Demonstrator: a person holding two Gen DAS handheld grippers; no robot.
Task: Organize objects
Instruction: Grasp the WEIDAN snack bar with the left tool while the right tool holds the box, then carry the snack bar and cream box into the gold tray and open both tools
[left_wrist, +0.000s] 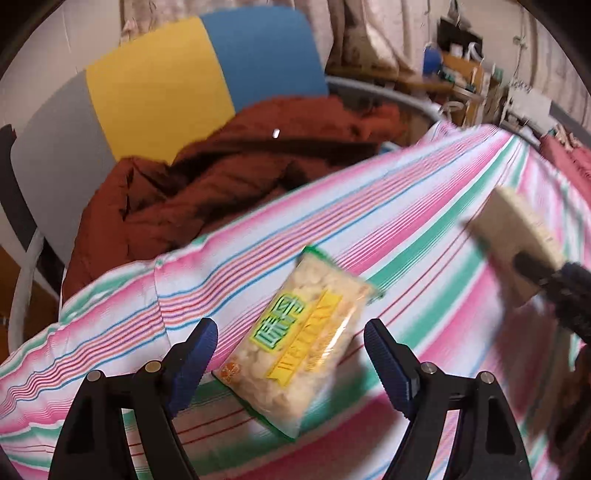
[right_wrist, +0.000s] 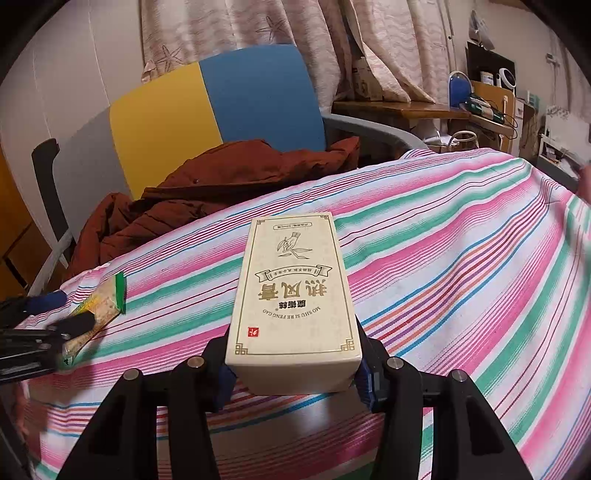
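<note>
From the left wrist, your left gripper (left_wrist: 291, 363) stands wide, its ridged blue pads either side of a snack packet (left_wrist: 301, 347) without touching it. The packet is a soft clear pouch of pale lumpy pieces with green edging and a yellow band, lying slantwise on the striped cloth (left_wrist: 406, 221) over the worktop. At the far right, blurred, what is probably the box (left_wrist: 517, 236) shows in the other gripper. You seem to be at the pick-up step: lower and close squarely across the packet's narrow width, gently, as the film will crumple.

From the right wrist, your right gripper (right_wrist: 295, 373) is clamped on the near end of a cream cardboard box (right_wrist: 295, 291), a stiff oblong with gold print, held over the cloth. The packet (right_wrist: 98, 306) shows at the left edge. A rust-brown jacket (right_wrist: 207, 192) lies heaped on a chair (right_wrist: 207, 99) beyond.
</note>
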